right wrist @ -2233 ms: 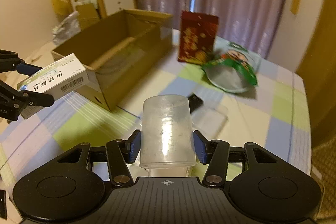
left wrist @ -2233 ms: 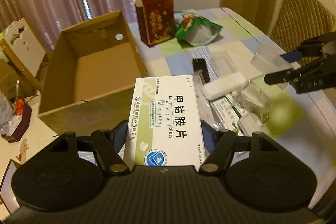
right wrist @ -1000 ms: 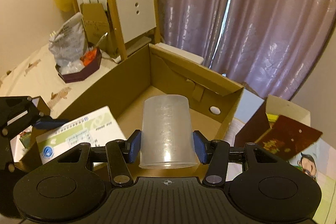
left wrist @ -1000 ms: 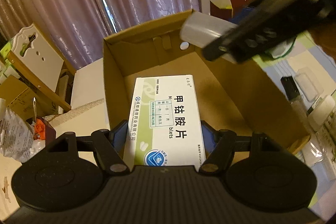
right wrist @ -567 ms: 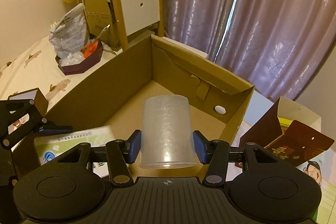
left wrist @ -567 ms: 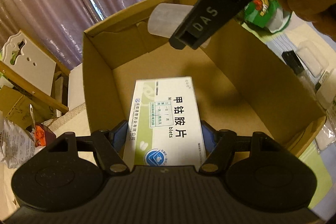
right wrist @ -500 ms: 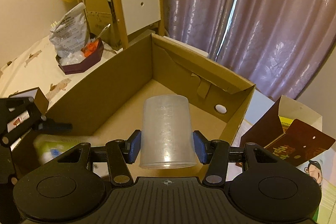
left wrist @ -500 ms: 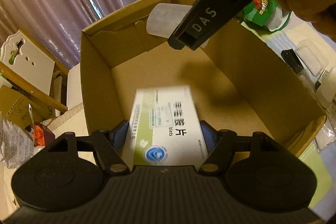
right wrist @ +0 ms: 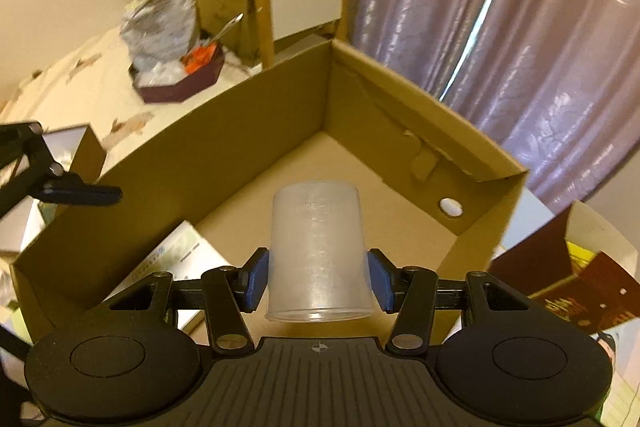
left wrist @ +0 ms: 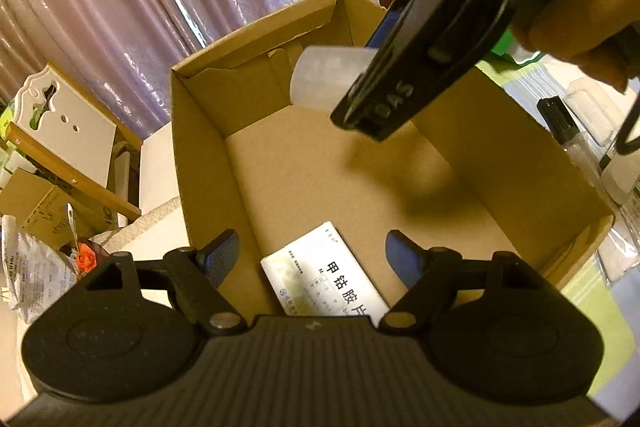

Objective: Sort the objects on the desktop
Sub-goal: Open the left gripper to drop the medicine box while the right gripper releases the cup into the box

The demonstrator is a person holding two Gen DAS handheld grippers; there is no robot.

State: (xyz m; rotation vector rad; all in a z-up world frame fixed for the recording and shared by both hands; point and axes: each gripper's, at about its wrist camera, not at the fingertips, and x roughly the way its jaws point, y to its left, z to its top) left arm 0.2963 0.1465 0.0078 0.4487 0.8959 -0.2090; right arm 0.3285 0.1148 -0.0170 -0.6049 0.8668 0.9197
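- Left wrist view: left gripper (left wrist: pixel 312 257) hovers over the open cardboard box (left wrist: pixel 200 163); jaws spread wide, blue pads apart, nothing between them
- medicine box (left wrist: pixel 324 277), white and green with printed characters, lies flat on the box floor just below the jaws, near the corner closest to the camera; its lower end is hidden by the gripper body
- right gripper (left wrist: pixel 384 67) reaches in from upper right, held by a hand (left wrist: pixel 580 7); it carries a translucent plastic cup (left wrist: pixel 324 79) on its side above the far half of the box; its shadow falls on the box floor
- to the right, outside the box, a checked desk (left wrist: pixel 580 287) with a black item (left wrist: pixel 558 119) and clear plastic packaging (left wrist: pixel 596 107); details blurred
- Right wrist view: right gripper (right wrist: pixel 318 281) has jaws closed on the plastic cup (right wrist: pixel 316 251), blue pads pressed on both sides near the rim; rim toward the camera, base pointing forward
- cup hangs above the cardboard box (right wrist: pixel 240 119) interior, not touching the floor
- medicine box (right wrist: pixel 168 259) lies at the lower left on the box floor, partly behind the gripper linkage
- left gripper (right wrist: pixel 76 193) shows at the left edge above the box wall; only one finger is seen here
- red paper bag (right wrist: pixel 560 291) stands beyond the box at right; purple curtains (right wrist: pixel 500 27) behind
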